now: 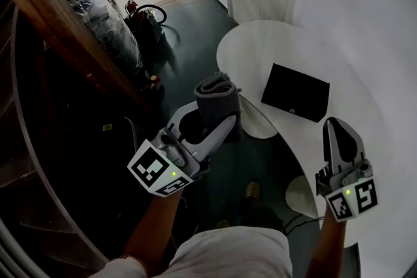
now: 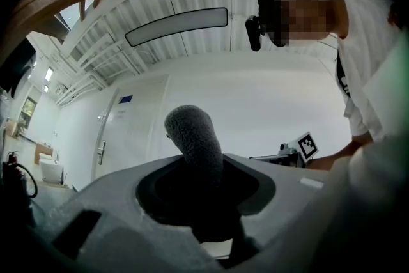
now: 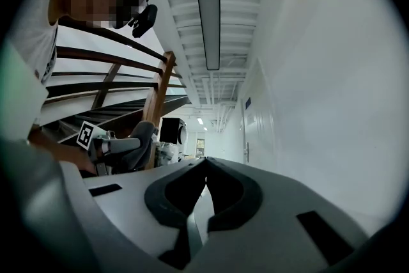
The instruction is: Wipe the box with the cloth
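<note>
Box (image 1: 295,92): black, flat, on the white round tabletop (image 1: 260,42); ahead of and between both grippers, nearer the right gripper (image 1: 333,124), touching neither. Its long axis runs upper left to lower right in the head view.
Cloth (image 1: 217,96): grey, folded, clamped in the left gripper (image 1: 219,118), standing up past the jaws, over the dark floor (image 1: 189,42).
Right gripper: jaws together, empty.
Wooden stair rail (image 1: 65,29): far left.

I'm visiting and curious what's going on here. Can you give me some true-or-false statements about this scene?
The left gripper holds a grey fleecy cloth. True.
The right gripper's jaws stand wide open. False: they are shut on nothing.
A flat black box lies on the white rounded table. True.
The cloth is pressed against the box. False: it is held apart, left of it in the head view.
</note>
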A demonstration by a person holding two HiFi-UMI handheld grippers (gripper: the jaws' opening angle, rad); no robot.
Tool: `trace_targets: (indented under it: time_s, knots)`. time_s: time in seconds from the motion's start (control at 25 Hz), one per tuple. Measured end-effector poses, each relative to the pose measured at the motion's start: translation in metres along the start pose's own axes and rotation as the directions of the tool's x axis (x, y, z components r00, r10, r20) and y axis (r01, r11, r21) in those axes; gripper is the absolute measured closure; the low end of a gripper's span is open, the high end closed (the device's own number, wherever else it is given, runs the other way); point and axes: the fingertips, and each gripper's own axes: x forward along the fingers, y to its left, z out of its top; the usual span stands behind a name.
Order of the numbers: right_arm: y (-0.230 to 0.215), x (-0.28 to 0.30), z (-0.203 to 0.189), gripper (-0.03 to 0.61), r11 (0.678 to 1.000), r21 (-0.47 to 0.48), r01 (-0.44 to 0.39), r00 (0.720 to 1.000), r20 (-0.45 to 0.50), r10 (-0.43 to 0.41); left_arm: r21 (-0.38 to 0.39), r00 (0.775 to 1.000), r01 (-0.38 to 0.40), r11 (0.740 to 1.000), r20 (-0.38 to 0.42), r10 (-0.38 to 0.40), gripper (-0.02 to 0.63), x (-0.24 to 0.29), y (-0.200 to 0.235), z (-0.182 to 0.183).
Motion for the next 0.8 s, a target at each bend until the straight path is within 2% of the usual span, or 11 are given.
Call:
trace_targets:
  time_s: [0.16,0.48,0.8]
  knots:
    - [-0.033,0.016,-0.014,0.566,1.000,0.004,0.015,1.000,-0.027,-0.014,-0.003,1.000,-0.002,1.000,-0.026,0.002,0.483,0.031,0.020,-0.016]
    - [-0.094,0.042,-0.042,0.566,0.998,-0.047,0.042,0.995,-0.089,-0.046,-0.009,0.997,-0.012,1.000,-0.080,0.012,0.483,0.091,0.053,-0.054]
    - [-0.147,0.055,-0.084,0.565,0.996,-0.067,0.066,0.978,-0.196,-0.078,-0.015,0.985,-0.028,1.000,-0.168,0.025,0.484,0.142,0.074,-0.092]
